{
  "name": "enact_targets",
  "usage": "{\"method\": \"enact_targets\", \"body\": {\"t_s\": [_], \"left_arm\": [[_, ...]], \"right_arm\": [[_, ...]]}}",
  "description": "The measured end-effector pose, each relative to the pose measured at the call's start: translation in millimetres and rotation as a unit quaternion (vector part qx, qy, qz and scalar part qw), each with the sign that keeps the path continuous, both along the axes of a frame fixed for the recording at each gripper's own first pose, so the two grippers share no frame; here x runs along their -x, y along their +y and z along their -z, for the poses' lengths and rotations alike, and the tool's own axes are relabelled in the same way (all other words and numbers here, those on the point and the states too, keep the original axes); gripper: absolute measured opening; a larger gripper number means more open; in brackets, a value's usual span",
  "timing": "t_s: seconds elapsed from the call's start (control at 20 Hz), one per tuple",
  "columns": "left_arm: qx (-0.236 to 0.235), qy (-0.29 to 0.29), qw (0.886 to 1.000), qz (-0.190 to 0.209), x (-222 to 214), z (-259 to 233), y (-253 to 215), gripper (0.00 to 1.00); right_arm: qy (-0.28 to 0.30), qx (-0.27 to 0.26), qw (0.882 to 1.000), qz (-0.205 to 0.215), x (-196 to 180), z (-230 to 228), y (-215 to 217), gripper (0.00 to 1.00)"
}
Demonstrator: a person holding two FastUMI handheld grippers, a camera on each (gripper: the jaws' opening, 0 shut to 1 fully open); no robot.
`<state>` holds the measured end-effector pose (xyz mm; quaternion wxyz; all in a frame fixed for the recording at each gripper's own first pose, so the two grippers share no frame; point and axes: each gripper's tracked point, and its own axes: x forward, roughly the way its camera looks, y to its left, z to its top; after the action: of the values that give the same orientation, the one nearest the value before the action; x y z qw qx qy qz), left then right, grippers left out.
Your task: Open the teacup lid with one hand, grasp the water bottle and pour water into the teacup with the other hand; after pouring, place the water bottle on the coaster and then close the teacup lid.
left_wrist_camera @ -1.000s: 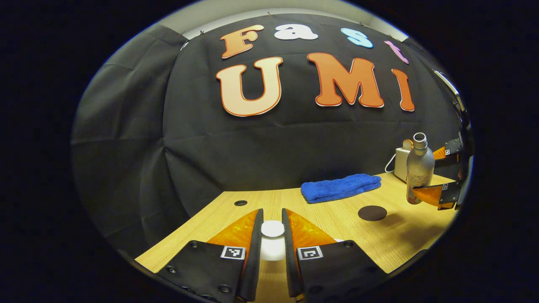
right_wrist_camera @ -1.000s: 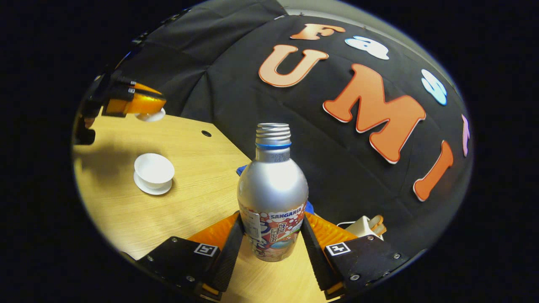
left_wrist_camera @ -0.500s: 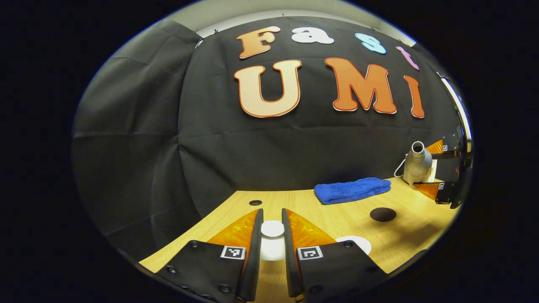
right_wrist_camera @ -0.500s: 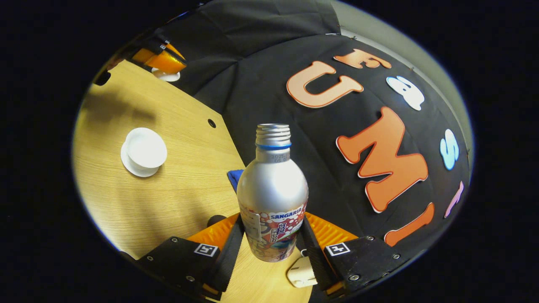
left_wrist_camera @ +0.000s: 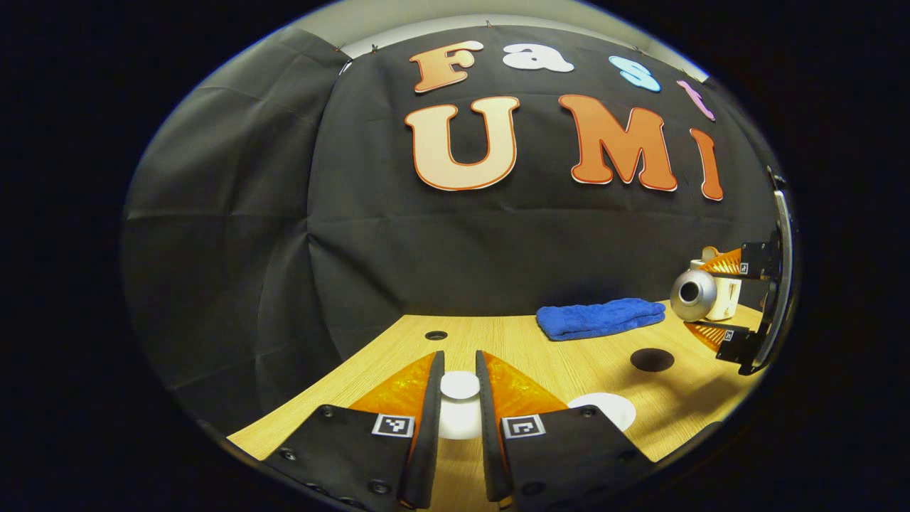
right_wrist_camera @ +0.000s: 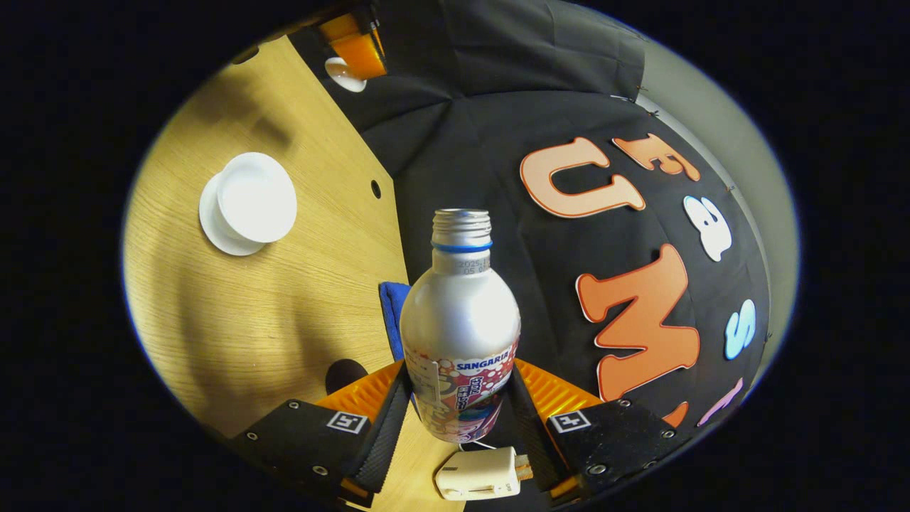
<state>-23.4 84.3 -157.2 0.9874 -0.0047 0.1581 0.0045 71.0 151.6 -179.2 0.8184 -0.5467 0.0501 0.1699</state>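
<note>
My left gripper [left_wrist_camera: 459,398] is shut on the white teacup lid [left_wrist_camera: 460,386] by its knob, held above the wooden table. The open white teacup [right_wrist_camera: 256,198] stands on its saucer [right_wrist_camera: 213,227], and its rim [left_wrist_camera: 603,410] peeks out beside my left fingers. My right gripper [right_wrist_camera: 461,405] is shut on the silver water bottle [right_wrist_camera: 460,320], uncapped and tilted far over toward the cup. From the left gripper view the bottle [left_wrist_camera: 692,295] shows its mouth, with the right gripper [left_wrist_camera: 721,302] around it at the far right. The dark round coaster [left_wrist_camera: 652,359] lies on the table; its edge [right_wrist_camera: 345,372] shows near my right fingers.
A folded blue towel [left_wrist_camera: 601,317] lies at the back of the table [right_wrist_camera: 234,313]. A white plug-like box [right_wrist_camera: 478,473] with a cord sits near the bottle's base. The table top has a small round hole [left_wrist_camera: 435,335] near the wall.
The right gripper has rolled the bottle over from upright to steeply tilted, its mouth swinging toward the cup. The left gripper has held the lid nearly still, drifting slightly.
</note>
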Motion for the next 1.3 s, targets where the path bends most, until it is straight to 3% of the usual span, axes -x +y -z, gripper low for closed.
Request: {"method": "enact_targets", "body": {"t_s": [0.3,0.6,0.8,1.05,1.3], "left_arm": [[-0.001,0.000,1.000,-0.008,2.5,1.8,8.5,0.31],[0.003,-0.011,1.000,-0.006,4.1,-4.8,9.3,0.31],[0.000,-0.015,1.000,-0.015,4.8,-6.2,16.4,0.31],[0.001,-0.014,1.000,-0.021,8.1,-5.7,21.8,0.31],[0.000,-0.010,1.000,-0.024,10.0,-1.1,24.5,0.31]], "right_arm": [[-0.044,0.050,0.997,-0.046,17.9,2.1,17.4,0.77],[-0.092,0.109,0.986,-0.090,30.5,-7.7,29.2,0.77],[-0.120,0.164,0.972,-0.118,41.8,-7.9,36.0,0.77],[-0.135,0.206,0.958,-0.145,33.7,-5.8,33.9,0.77],[-0.139,0.213,0.956,-0.146,25.0,-3.7,33.1,0.77]]}}
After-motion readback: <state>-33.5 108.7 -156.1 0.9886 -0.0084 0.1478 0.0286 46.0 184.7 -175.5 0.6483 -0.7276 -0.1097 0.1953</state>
